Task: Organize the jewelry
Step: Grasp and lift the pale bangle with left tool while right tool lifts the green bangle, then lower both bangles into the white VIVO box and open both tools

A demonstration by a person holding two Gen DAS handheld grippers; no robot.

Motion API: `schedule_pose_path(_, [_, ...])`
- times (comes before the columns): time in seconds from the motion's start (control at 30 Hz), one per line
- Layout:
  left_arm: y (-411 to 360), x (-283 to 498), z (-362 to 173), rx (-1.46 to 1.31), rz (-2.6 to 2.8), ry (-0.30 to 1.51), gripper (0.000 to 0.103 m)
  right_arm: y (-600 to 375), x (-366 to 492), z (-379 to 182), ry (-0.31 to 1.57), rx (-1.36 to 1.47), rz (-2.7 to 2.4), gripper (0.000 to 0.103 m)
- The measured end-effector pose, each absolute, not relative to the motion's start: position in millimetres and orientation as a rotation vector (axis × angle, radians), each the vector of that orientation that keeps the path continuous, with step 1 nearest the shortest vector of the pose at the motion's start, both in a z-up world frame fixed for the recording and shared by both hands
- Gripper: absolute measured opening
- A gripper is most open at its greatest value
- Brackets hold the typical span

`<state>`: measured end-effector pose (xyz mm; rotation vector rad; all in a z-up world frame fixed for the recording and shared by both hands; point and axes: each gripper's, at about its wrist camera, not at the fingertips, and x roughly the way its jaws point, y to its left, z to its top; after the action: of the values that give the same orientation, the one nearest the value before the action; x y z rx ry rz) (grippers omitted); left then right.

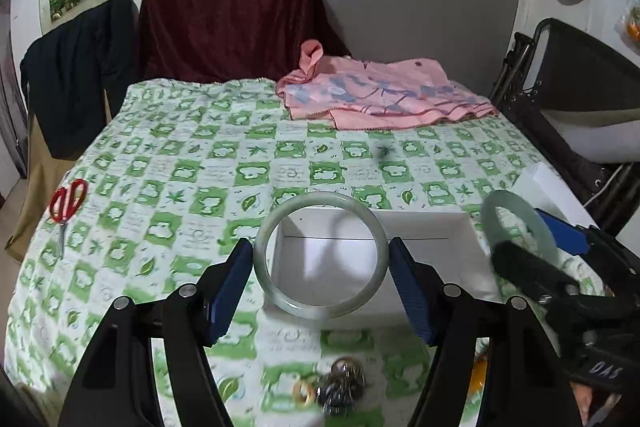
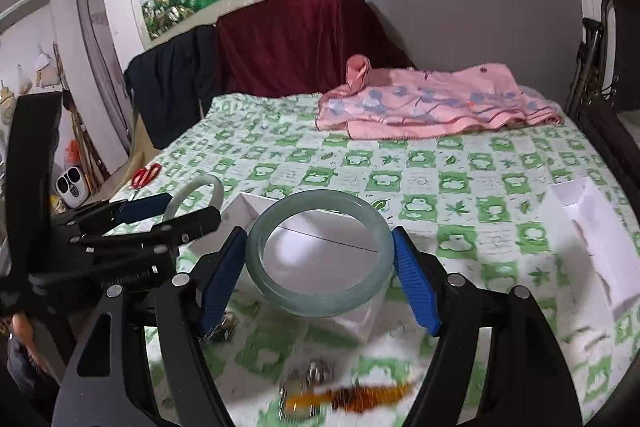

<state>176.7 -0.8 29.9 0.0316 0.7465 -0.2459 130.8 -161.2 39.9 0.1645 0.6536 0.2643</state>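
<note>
Each gripper holds a pale green jade bangle above a bed with a green-and-white checked cloth [image 1: 200, 155]. In the left wrist view my left gripper [image 1: 320, 251] is shut on one bangle [image 1: 320, 198], its blue pads pressing on both sides. My right gripper [image 1: 532, 243] is at the right, shut on the second bangle [image 1: 486, 223]. In the right wrist view the right gripper [image 2: 320, 247] clamps its bangle [image 2: 316, 301], and the left gripper [image 2: 172, 215] with its bangle [image 2: 208, 183] is at the left. An open white box [image 1: 440, 251] lies under both. A blurred pile of small jewelry [image 1: 336, 387] lies near me.
Red scissors [image 1: 66, 205] lie at the bed's left edge. A pink towel [image 1: 380, 95] is at the far side. A second white box part [image 2: 592, 227] stands at the right. A long amber piece [image 2: 360, 395] lies near the pile. A dark folded chair [image 1: 560, 99] stands beside the bed.
</note>
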Motion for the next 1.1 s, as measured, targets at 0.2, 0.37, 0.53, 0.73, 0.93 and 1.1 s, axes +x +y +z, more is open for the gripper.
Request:
schedule_pose_path(0.2, [-6, 203, 0, 0.027, -0.253, 0.808, 0.069, -159, 161, 9, 0.726, 0.18, 0.257, 0.069])
schedule_pose_path(0.37, [-2, 208, -8, 0.018, -0.254, 0.815, 0.07, -161, 173, -2, 0.742, 0.211, 0.285, 0.073])
schedule_pose_path(0.53, [5, 205, -11, 0.004, -0.255, 0.818, 0.076, -166, 168, 2, 0.722, 0.236, 0.292, 0.076])
schedule_pose_path(0.73, [10, 197, -13, 0.001, -0.25, 0.821, 0.077, -177, 161, 4, 0.724, 0.273, 0.293, 0.076])
schedule_pose_path(0.93, [7, 187, -19, 0.017, -0.257, 0.84, 0.077, -183, 144, 1, 0.756, 0.28, 0.284, 0.076])
schedule_pose_path(1.1, [7, 177, -17, 0.009, -0.26, 0.817, 0.079, -179, 129, -4, 0.783, 0.222, 0.274, 0.076])
